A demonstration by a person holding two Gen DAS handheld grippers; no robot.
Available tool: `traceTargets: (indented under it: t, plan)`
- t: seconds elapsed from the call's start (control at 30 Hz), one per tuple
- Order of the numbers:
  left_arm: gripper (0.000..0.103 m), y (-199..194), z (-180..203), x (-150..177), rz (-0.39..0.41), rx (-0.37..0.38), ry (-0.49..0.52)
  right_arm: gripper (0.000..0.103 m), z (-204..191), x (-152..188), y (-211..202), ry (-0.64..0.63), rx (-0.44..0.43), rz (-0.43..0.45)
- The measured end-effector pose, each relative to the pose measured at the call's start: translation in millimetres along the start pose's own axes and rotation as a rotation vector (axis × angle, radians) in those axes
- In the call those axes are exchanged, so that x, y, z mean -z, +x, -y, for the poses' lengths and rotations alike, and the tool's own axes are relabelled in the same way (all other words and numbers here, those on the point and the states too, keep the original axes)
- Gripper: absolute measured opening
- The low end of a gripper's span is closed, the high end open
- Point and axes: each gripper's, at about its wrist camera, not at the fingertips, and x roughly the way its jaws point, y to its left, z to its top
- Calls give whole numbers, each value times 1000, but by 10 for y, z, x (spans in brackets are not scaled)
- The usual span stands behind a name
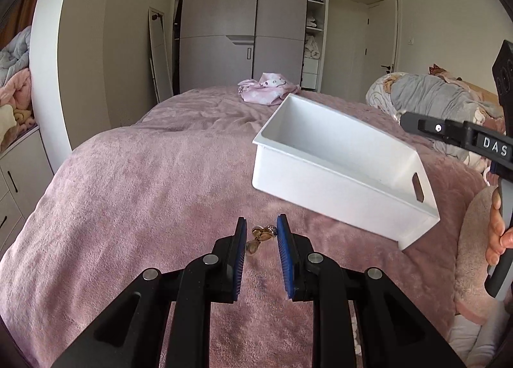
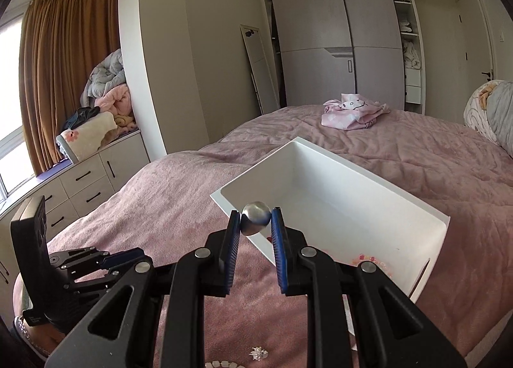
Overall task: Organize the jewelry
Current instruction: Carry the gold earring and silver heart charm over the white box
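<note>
A white plastic bin (image 1: pixel 333 172) sits on the pink bedspread; it also shows in the right wrist view (image 2: pixel 336 204), with small pink and red pieces (image 2: pixel 368 260) inside near its front corner. My left gripper (image 1: pixel 262 228) is open, its blue pads on either side of a gold jewelry piece (image 1: pixel 261 235) lying on the bed. My right gripper (image 2: pixel 256 220) is shut on a silver ball-shaped piece (image 2: pixel 256 222), held over the bin's near rim. A silver snowflake piece (image 2: pixel 258 353) and a pale beaded strand (image 2: pixel 221 363) lie on the bed below it.
A pink printed cloth (image 1: pixel 266 90) lies at the far end of the bed (image 1: pixel 144 175). Piled bedding (image 1: pixel 433 95) lies at the right. The right gripper's body (image 1: pixel 465 137) shows at the right edge; the left gripper (image 2: pixel 96 259) shows at lower left. Cabinets (image 2: pixel 86 182) stand left.
</note>
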Motion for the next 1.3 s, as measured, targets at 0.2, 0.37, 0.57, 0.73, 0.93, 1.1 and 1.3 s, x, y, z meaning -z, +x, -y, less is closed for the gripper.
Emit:
traceTargets:
  t: [0.2,0.37,0.57,0.73,0.93,1.1,1.3]
  plan:
    - [24,0,266,-136,-12,-6,33,20,330,-97,-59,-11,1,-2]
    - [24,69,493,-327,-21,9,70,20,619,-209,-91,9,10,18]
    - [24,184,784,-708,10,46,104,20,973,-246,-121,16,25,21]
    - [24,364,1047,-1064,27,84,139,20,1240,-207,-32,27,18,-29]
    - [24,758,1278,-1379,-44,93,192,20,1407,-177,218,37,-34,-117]
    - [24,1220,1344,-1452,-173,61,226,20,1452,-153,445,23,-56,-182]
    - [24,1782,1247,-1417,-353,32,204,20,1542,-113,722,37,-59,-262]
